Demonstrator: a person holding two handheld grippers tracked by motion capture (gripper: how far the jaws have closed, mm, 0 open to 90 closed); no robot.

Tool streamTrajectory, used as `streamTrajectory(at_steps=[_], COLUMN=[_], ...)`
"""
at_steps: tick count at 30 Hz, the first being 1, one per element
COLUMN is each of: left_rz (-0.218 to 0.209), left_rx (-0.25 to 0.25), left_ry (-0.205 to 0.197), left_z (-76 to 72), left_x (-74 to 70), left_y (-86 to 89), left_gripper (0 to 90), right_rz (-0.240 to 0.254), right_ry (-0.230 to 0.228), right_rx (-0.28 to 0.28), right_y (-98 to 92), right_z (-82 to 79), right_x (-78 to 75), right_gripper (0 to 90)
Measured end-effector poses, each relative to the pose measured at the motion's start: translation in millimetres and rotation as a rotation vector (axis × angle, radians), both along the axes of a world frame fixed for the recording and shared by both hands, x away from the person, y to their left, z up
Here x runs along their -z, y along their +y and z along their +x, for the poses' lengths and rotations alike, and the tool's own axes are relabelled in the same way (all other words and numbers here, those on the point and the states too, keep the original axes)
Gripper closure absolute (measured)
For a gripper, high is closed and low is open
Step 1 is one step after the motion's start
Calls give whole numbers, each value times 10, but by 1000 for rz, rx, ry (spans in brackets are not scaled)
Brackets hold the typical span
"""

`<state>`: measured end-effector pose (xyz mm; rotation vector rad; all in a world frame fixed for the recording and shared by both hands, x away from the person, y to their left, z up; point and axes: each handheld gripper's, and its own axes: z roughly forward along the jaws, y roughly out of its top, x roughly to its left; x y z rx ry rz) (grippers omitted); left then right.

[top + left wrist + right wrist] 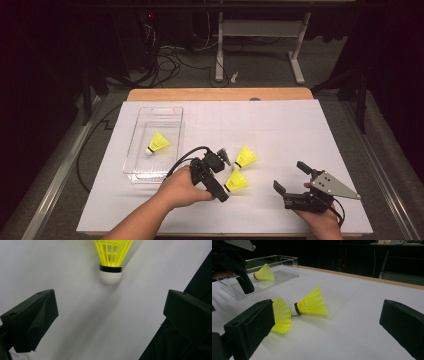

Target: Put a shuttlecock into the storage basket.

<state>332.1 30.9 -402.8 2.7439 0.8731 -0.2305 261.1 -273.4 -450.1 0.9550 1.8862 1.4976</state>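
We work on a white paper-covered table (280, 125) in a dark room; both the left gripper (223, 176) and right gripper (290, 177) gape wide, empty, near yellow plastic shuttlecocks (236, 180).

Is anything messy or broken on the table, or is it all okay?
Nothing looks broken or spilled. One yellow shuttlecock lies in the clear tray, while two more lie on their sides, loose on the white table outside it. Both hand-held grippers, left and right, are open and hold nothing.
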Motion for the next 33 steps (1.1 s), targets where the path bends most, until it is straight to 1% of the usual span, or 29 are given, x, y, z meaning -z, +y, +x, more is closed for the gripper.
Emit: streamTrajectory(at_steps=[1, 3, 7, 9, 12, 15, 19, 24, 29, 31, 33], left_rz=[2, 2, -5, 0, -7, -3, -2, 3, 1, 7, 18], left_rx=[3, 6, 14, 18, 18, 21, 30, 33, 31, 33, 35], left_ry=[5, -5, 0, -4, -6, -2, -7, -19, -18, -22, -18], left_z=[1, -7, -11, -14, -18, -17, -29, -39, -40, -37, -33], left_x=[7, 32, 90, 115, 142, 169, 192, 216, 252, 264, 279], left_y=[0, -10, -39, -56, -73, -91, -112, -138, -165, -173, -186], left_gripper=[7, 9, 10, 10, 17, 19, 33, 69, 111, 146, 151], right_rz=[0, 1, 0, -1, -2, -2, -4, -5, -5, -5, -5], right_ry=[0, 0, 2, 1, -1, 1, -3, -2, -3, -2, -3], right_rx=[0, 0, -2, -3, -4, -6, -8, -10, -11, -11, -11], right_y=[0, 0, 4, 6, 4, 3, 4, 8, 7, 6, 7], right_z=[0, 1, 1, 0, 0, 1, -1, 0, -1, -1, -2], right_x=[0, 0, 1, 0, -1, 0, -3, -3, -4, -4, -4], right_gripper=[6, 6, 6, 6, 6, 6, 6, 6, 6, 6, 6])
